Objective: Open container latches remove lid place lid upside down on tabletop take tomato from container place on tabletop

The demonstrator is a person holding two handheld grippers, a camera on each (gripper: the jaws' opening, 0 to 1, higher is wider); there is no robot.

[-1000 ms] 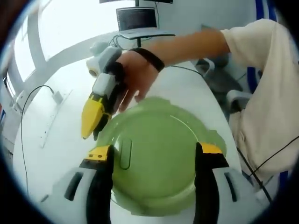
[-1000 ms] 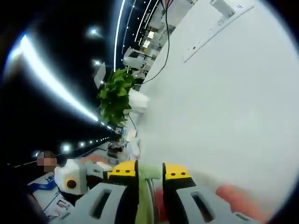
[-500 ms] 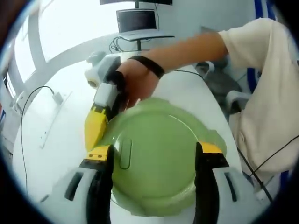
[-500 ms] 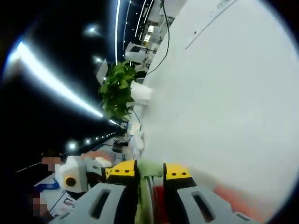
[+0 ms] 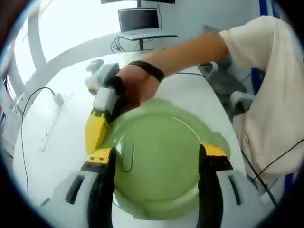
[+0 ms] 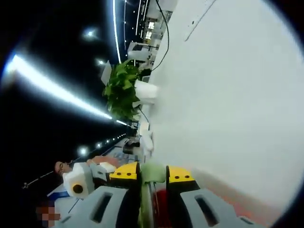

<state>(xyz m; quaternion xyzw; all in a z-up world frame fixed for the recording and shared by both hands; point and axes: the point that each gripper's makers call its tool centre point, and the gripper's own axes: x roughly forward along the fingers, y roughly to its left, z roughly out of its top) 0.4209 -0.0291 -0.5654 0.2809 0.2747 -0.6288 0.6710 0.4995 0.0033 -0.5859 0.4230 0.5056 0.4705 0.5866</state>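
Item: green lid, seated on its container on the white surface. Left gripper jaws spread wide, straddling it. Right gripper jaws clenched on the rim latch. Advice: brace the container, lever the latch outward gently.

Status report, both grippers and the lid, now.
Left gripper open, fingers straddling the green lid. Right gripper shut on a green tab at the lid's edge, tilted sideways. Nothing in the way on the white table.
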